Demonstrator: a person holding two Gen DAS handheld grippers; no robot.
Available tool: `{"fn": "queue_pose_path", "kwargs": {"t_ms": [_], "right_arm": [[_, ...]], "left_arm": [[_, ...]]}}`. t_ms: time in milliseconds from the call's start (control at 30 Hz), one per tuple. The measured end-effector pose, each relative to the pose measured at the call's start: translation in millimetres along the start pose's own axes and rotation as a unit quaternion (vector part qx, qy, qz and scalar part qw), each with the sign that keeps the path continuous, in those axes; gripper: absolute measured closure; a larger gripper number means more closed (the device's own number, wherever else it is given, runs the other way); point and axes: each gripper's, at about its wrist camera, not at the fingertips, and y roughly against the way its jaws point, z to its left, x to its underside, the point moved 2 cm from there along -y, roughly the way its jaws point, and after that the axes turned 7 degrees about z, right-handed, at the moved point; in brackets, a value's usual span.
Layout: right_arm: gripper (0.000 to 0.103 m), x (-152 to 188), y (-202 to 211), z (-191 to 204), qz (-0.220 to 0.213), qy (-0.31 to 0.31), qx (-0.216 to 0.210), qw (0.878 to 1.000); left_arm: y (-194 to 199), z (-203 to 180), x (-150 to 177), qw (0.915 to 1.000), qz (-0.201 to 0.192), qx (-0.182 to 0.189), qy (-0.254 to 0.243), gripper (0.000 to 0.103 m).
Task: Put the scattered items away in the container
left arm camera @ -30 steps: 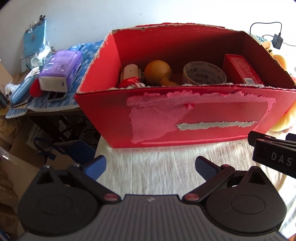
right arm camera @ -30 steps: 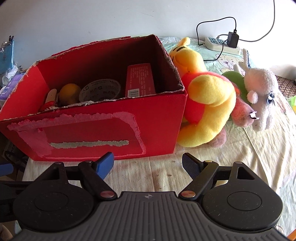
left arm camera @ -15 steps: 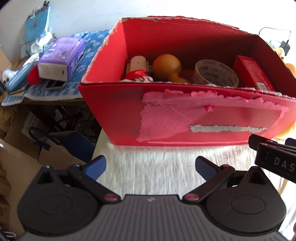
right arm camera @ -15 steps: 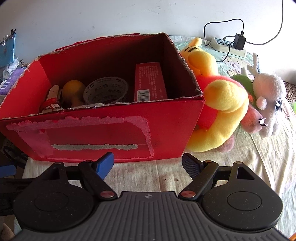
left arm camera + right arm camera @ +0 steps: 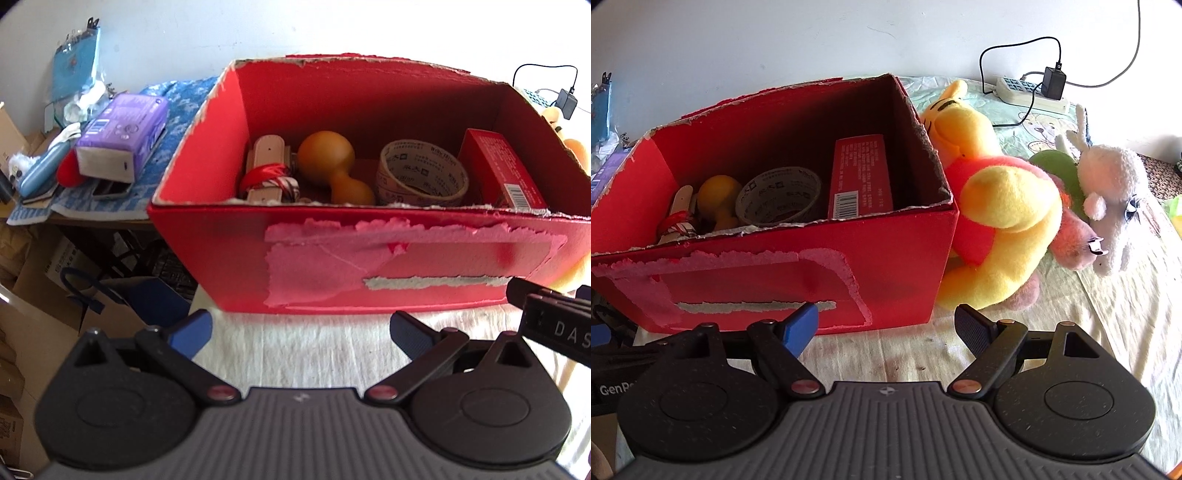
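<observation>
Both our hand-held grippers, left (image 5: 299, 326) and right (image 5: 885, 321), gape empty before the box (image 5: 798, 291); next, we judge, grab the bear (image 5: 1001, 206) at frame right

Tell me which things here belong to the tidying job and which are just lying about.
Job: red box; inside it, tape roll, gourd, red carton; both open tongs.

Lying about: yellow plush bear, white plush, power strip, purple pack.
</observation>
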Motion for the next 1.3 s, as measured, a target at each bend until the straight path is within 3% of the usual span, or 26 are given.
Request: {"fn": "queue_pose_path", "kwargs": {"t_ms": [367, 1300], "right_arm": [[0.020, 5.9, 5.3, 2.9, -0.004, 0.000, -0.006, 1.000], [0.020, 18.6, 21.3, -2.7, -0.025, -0.028, 0.001, 0.999]], "left_arm": [[10.2, 4.4, -2.7, 0.9998, 0.003, 0.013, 0.012, 0.001], [19.9, -1.5, 7.6, 0.9996, -0.023, 0.001, -0.015, 0.001]]}}
